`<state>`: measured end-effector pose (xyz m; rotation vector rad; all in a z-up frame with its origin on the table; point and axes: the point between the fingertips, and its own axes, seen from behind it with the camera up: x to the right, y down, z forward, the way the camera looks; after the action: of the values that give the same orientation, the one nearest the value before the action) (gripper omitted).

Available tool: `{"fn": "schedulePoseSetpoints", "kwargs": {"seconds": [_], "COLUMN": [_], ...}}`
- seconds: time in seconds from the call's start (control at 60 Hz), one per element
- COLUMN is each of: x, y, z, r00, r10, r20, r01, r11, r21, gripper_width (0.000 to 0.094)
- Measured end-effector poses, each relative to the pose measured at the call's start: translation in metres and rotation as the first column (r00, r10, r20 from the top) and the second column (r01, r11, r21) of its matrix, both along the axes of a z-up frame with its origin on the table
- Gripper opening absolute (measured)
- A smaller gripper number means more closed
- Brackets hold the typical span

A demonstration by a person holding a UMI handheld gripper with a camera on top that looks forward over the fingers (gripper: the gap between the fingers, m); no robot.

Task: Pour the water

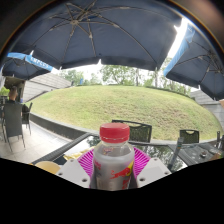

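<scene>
Chairs: dark patio chairs (14, 120) stand at the far left on a paved patio, well apart from the claw.
Building: a pale wall with a roof edge (40, 84) shows behind those chairs.
Yellow thing: a small yellowish rounded object (48, 167) sits low, just left of the claw; what it is cannot be told.
Desk: a dark-framed outdoor desk (70, 150) runs beneath and ahead of the claw, its rail slanting up toward the left.
Claw: the claw (113, 168) points forward, its pale fingers (74, 174) at either side of the bottle, with the magenta pads (87, 158) showing beside the bottle's shoulders.
Claw state: the fingers sit close against the bottle's sides, but whether both press on it cannot be told.
Bottle: a clear plastic bottle (113, 162) with a red cap (114, 132) and a red label stands upright between the fingers, filling the middle of the claw.
Far chair: a dark chair back (139, 131) rises just beyond the bottle, to its right.
Lawn: a green grassy rise (120, 108) with trees (122, 73) behind it lies well beyond the desk.
Umbrellas: large dark blue patio umbrellas (100, 35) spread overhead, one more (198, 62) at the right.
Right side: a thin metal pole (178, 150) and another chair (189, 136) stand right of the claw.
</scene>
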<state>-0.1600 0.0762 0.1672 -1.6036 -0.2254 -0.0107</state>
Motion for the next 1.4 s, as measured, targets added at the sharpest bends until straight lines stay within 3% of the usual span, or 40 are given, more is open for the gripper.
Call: {"fn": "schedulePoseSetpoints", "kwargs": {"seconds": [0.2,0.3,0.317,0.483,0.617,0.683,0.75,0.983,1.2,1.4], "x": [-0.014,-0.017,-0.016,-0.021,-0.023,-0.022,-0.017,0.014,0.05,0.071], "y": [0.0,-0.004,-0.002,-0.008,-0.006,-0.013,-0.029,-0.119,-0.204,-0.253], "z": [-0.043,-0.071,-0.061,-0.062,-0.067,-0.066,-0.059,-0.038,-0.042,-0.044], "r00": [0.988,0.988,0.987,0.988,0.99,0.99,0.987,0.992,0.998,0.997], "r10": [0.09,0.098,0.104,0.112,0.12,0.128,0.147,0.121,0.051,0.047], "r20": [-0.126,-0.119,-0.119,-0.11,-0.078,-0.059,-0.065,-0.029,0.037,0.067], "r01": [-0.098,-0.112,-0.114,-0.121,-0.128,-0.135,-0.154,-0.123,-0.05,-0.047], "r11": [0.994,0.987,0.991,0.989,0.986,0.983,0.981,0.989,0.998,0.999], "r21": [-0.055,-0.117,-0.077,-0.081,-0.107,-0.128,-0.115,-0.077,-0.036,-0.003], "gripper_width": [0.0461,0.046,0.0458,0.0475,0.0588,0.0853,0.0823,0.0842,0.0843,0.0843]}}
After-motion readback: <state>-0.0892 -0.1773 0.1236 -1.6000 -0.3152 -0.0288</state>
